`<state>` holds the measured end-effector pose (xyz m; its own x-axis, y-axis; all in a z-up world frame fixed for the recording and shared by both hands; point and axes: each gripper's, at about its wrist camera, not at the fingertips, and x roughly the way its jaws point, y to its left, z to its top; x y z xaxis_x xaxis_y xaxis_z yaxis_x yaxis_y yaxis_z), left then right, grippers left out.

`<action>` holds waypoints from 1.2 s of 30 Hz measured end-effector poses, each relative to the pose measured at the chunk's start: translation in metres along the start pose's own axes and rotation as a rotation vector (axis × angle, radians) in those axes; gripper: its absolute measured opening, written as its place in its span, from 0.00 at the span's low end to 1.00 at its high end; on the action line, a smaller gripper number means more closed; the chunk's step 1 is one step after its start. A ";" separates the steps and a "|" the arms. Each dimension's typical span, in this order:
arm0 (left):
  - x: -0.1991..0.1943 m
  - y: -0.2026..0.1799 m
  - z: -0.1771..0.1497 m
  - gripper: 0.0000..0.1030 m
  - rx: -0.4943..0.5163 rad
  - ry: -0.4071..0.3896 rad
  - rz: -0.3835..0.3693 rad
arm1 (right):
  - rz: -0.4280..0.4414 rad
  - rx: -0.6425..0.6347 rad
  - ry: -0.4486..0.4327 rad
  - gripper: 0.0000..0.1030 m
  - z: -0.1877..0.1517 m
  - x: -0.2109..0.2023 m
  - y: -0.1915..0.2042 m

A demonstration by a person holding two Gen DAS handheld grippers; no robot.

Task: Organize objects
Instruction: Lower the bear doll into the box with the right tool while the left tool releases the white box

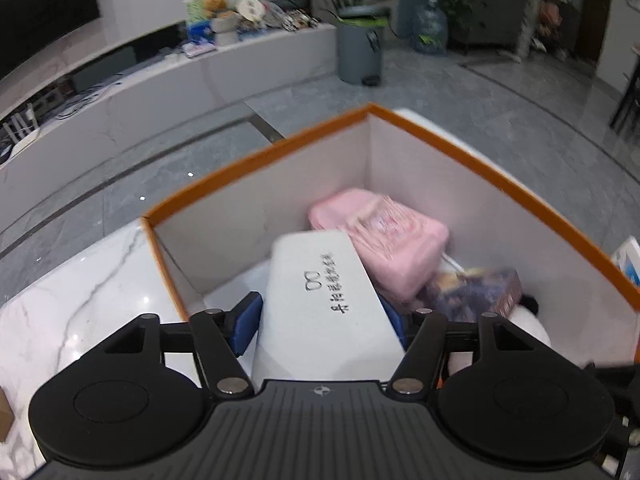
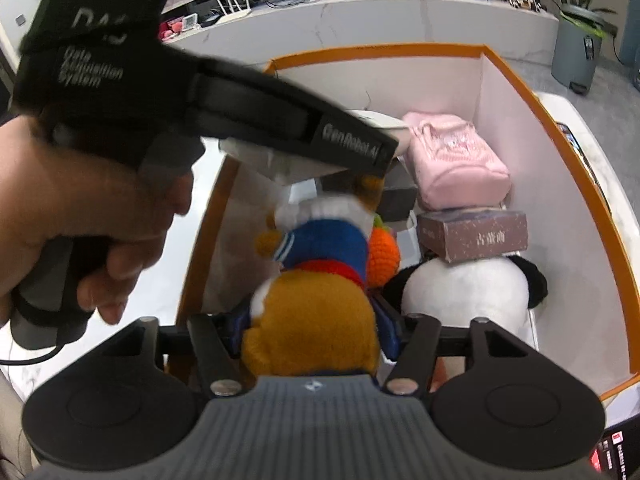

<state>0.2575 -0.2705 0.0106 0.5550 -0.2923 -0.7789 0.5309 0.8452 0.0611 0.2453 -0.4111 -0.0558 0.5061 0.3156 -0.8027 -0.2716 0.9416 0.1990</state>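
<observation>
Mid-deposit over the orange-rimmed box (image 1: pixel 256 156): left gripper (image 1: pixel 324 316) bracketing a white printed case (image 1: pixel 320 304), right gripper (image 2: pixel 314 324) bracketing a knitted plush doll (image 2: pixel 316 280), grip uncertain, both needing lowering beside the pink pouch (image 2: pixel 456 160) before full release.

Inside the open box (image 2: pixel 500 80), the pouch (image 2: pixel 456 160) is sitting at the far corner, the small carton (image 2: pixel 476 236) lying just before it, resting on the panda toy (image 2: pixel 464 292)
</observation>
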 end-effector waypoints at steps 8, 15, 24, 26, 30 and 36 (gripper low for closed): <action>-0.022 0.004 0.003 0.72 -0.018 -0.054 -0.009 | -0.016 0.007 -0.035 0.69 -0.001 -0.015 -0.002; -0.042 0.002 0.013 0.74 -0.022 -0.125 -0.013 | -0.021 0.013 -0.084 0.33 0.005 -0.036 0.001; -0.031 -0.006 0.002 0.74 0.009 -0.093 -0.017 | -0.041 -0.016 0.003 0.24 0.000 -0.003 0.008; -0.031 -0.005 0.001 0.74 0.008 -0.093 -0.017 | -0.037 -0.014 0.006 0.24 0.001 0.000 0.010; -0.039 0.001 -0.003 0.74 -0.013 -0.114 -0.017 | -0.044 -0.022 0.002 0.25 0.003 -0.004 0.015; -0.059 0.009 -0.005 0.74 -0.027 -0.148 -0.012 | -0.066 -0.018 -0.033 0.26 0.007 -0.019 0.020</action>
<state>0.2265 -0.2431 0.0540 0.6380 -0.3630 -0.6791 0.5218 0.8524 0.0346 0.2357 -0.3973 -0.0332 0.5495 0.2573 -0.7949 -0.2513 0.9582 0.1364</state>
